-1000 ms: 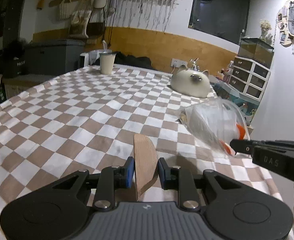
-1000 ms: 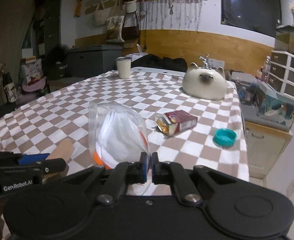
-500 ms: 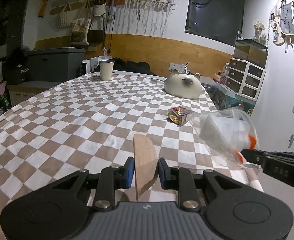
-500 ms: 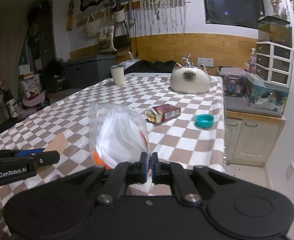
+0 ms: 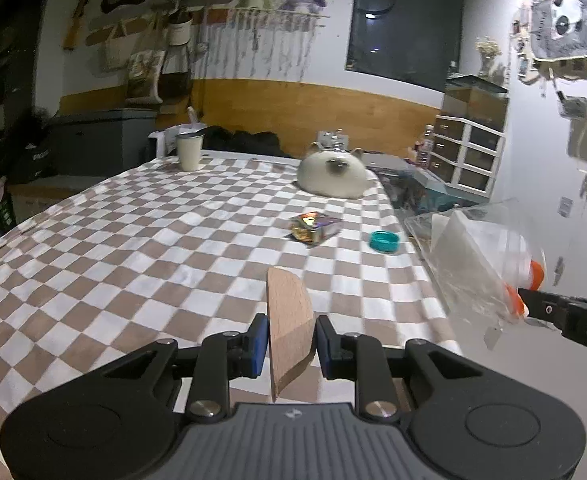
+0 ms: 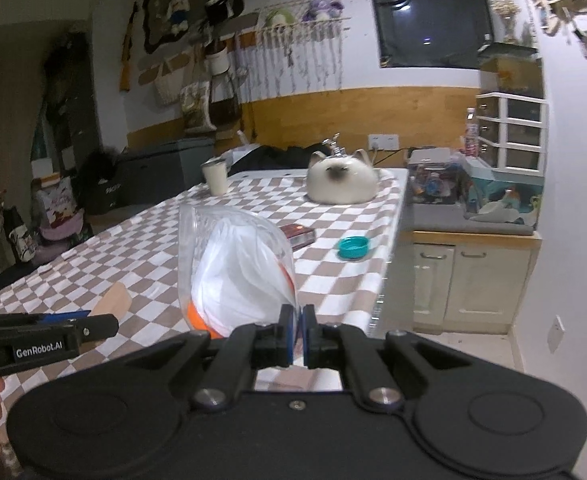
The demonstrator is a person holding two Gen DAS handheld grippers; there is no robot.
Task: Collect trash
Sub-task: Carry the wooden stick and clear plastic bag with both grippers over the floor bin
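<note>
My left gripper point(image 5: 287, 342) is shut on a flat, rounded wooden piece point(image 5: 289, 316) that stands on edge above the near part of the checkered table point(image 5: 133, 248). My right gripper point(image 6: 297, 334) is shut on the edge of a clear plastic bag point(image 6: 237, 264) with white paper and something orange inside. In the left wrist view that plastic bag point(image 5: 477, 264) hangs off the table's right side. On the table farther off lie a crumpled snack box point(image 5: 315, 227) and a teal lid point(image 5: 384, 241). The right wrist view shows the same teal lid point(image 6: 353, 247).
A cat-shaped cream ornament point(image 5: 331, 178) and a cream cup point(image 5: 189, 152) stand at the table's far end. Right of the table are a low cabinet point(image 6: 469, 276) and white drawers point(image 6: 509, 132). Grey bins point(image 5: 93, 148) and bags line the left wall.
Both grippers have drawn back from the table with their loads. The snack box and then the teal lid have come into the left wrist view, and the table looks farther away.
</note>
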